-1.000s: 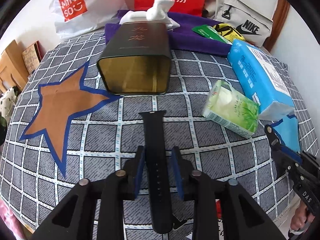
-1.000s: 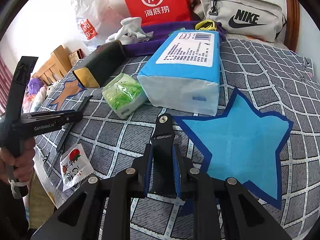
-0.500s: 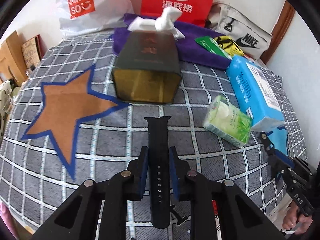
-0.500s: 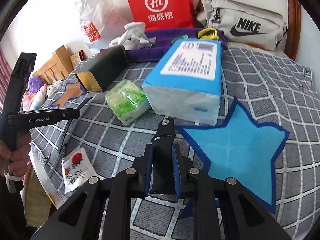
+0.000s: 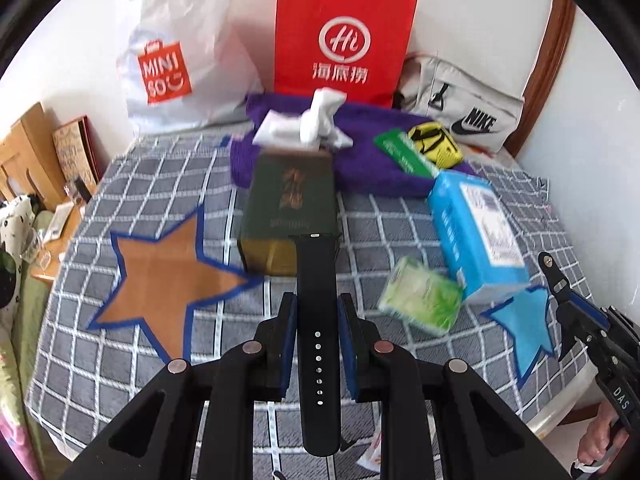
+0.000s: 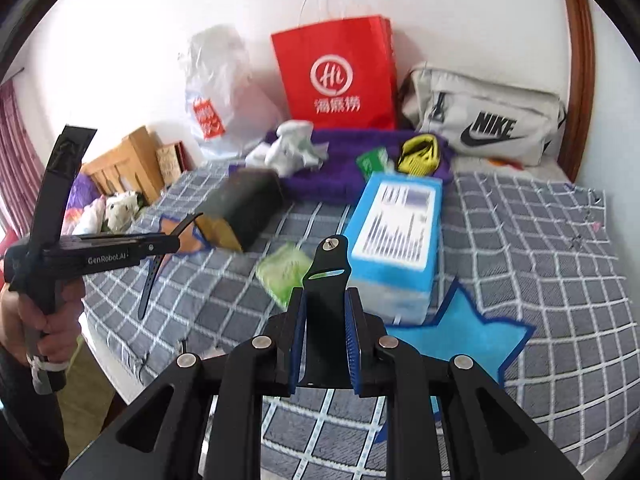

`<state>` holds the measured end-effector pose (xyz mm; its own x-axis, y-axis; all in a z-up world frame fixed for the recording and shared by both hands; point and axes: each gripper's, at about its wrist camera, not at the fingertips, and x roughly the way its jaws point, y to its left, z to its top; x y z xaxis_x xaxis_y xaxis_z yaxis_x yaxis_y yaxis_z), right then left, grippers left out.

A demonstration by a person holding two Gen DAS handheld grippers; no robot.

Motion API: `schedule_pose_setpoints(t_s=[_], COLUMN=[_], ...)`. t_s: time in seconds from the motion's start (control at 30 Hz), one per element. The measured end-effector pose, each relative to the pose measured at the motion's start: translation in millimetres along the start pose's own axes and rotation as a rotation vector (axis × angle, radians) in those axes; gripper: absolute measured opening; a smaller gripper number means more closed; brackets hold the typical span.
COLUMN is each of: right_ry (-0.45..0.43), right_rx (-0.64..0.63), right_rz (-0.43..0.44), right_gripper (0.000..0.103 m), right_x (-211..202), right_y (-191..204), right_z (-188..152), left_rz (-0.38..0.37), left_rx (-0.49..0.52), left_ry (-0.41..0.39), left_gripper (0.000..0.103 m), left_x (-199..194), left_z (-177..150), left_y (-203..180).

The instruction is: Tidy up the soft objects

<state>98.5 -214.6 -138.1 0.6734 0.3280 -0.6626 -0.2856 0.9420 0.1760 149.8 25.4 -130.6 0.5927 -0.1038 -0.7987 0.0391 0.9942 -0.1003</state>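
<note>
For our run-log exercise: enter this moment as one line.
left hand-held gripper: shut on black holed watch strap | right hand-held gripper: shut on black buckle strap

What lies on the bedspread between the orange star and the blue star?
In the left wrist view, the dark green box and the small green tissue pack lie between the orange star and blue star.
</note>
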Motion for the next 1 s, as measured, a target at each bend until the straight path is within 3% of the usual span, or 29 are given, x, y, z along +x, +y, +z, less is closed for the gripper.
schedule_pose_setpoints(t_s=[0.47, 1.0], right_ry=[-0.056, -0.034], right_rx=[0.023, 0.050], right_rz=[-0.044, -0.047], right_gripper=[0.019, 0.019], right_x=[17.8, 81.5], right_y=[-20.6, -44.1], right_z=[78.2, 122.5], left_rz=[0.007, -0.050], left_rx=[0.000, -0.067], left_ry=[-0.068, -0.050], left_gripper=[0.020, 0.020], left_x=[-6.0, 47.1], left_z=[64.1, 132.3], left_y=[-1.0, 18.7])
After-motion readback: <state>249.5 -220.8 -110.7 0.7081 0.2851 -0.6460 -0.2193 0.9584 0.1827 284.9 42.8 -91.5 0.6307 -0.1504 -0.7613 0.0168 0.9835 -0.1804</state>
